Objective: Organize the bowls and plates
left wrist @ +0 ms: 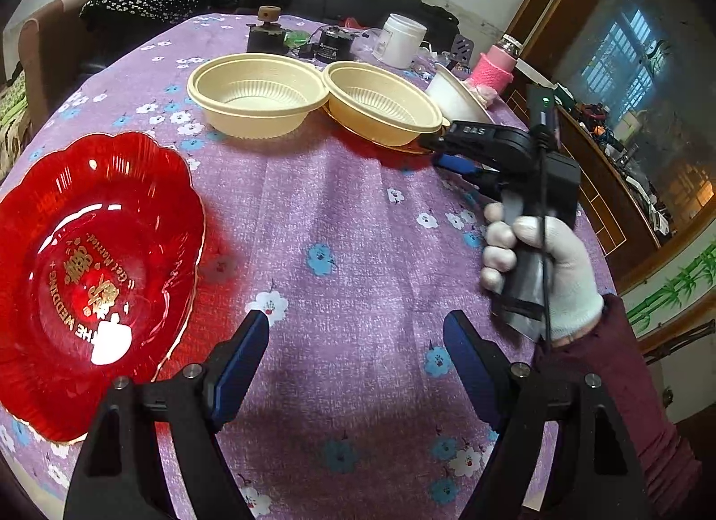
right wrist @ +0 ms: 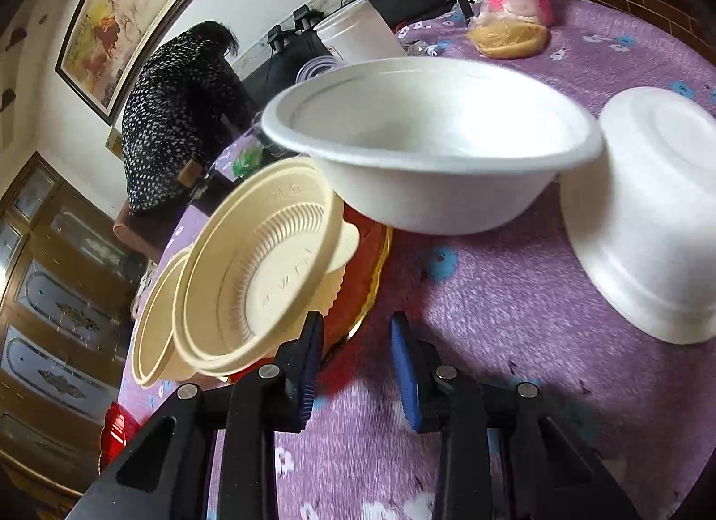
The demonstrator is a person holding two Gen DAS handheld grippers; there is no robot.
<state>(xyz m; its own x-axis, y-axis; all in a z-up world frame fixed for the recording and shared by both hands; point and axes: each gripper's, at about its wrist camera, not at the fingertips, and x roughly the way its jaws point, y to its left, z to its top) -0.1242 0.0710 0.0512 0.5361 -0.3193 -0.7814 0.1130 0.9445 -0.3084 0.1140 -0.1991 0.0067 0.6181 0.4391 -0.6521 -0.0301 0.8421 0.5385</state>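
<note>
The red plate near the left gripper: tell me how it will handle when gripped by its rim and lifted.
The red plate looks like thin, glossy, see-through plastic, so it is probably light and rigid but slippery against the pads. Its scalloped, gold-edged rim may give an uneven grip, so it could tilt. It seems shallow and wide, unlikely to roll.

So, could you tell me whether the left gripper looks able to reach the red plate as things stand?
Probably yes. The red plate lies uncovered on the purple tablecloth, just beside the left gripper, whose fingers stand open and empty, with nothing between them and the plate's near rim.
</note>
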